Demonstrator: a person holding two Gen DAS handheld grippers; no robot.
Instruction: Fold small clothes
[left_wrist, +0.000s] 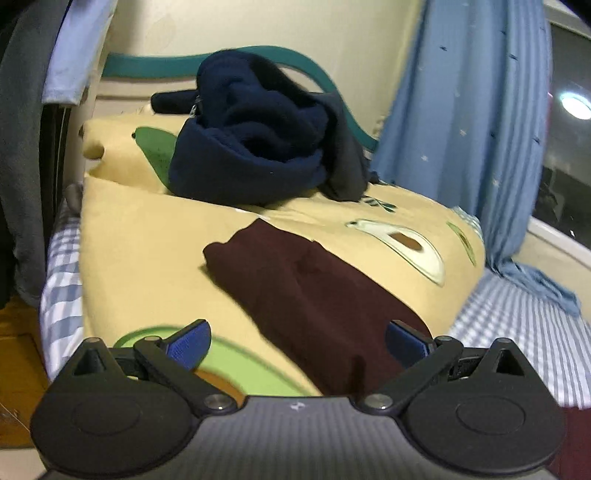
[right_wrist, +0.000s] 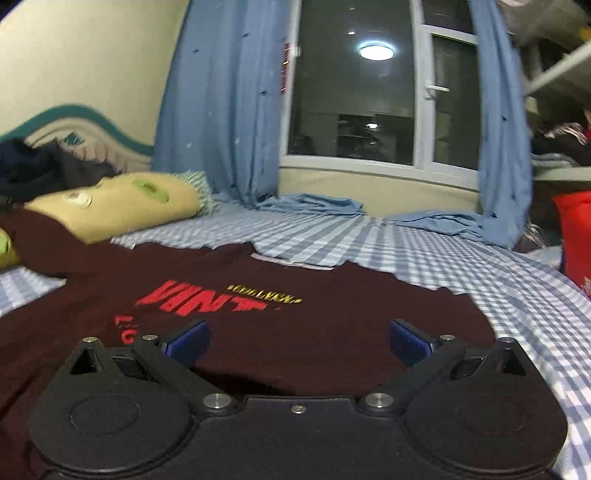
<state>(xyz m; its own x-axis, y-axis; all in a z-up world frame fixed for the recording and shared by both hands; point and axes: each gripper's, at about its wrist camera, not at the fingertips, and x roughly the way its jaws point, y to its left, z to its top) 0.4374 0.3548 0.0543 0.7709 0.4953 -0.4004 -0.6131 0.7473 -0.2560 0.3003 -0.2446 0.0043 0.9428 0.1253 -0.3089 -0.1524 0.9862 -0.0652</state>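
Observation:
A dark maroon T-shirt (right_wrist: 295, 325) with red and gold lettering lies spread on the blue checked bed sheet (right_wrist: 424, 251). One part of it (left_wrist: 306, 291) drapes up over a yellow quilt (left_wrist: 147, 258). My left gripper (left_wrist: 297, 347) is open and empty, just above that draped part. My right gripper (right_wrist: 297, 343) is open and empty, low over the printed front of the shirt. A pile of navy and dark grey clothes (left_wrist: 255, 133) sits on the quilt beyond.
Blue curtains (right_wrist: 221, 99) hang by a dark window (right_wrist: 354, 85) at the far side of the bed. A teal-edged headboard (left_wrist: 155, 61) stands behind the pile. A red object (right_wrist: 574, 236) is at the right edge. Clothes (left_wrist: 26, 129) hang at the left.

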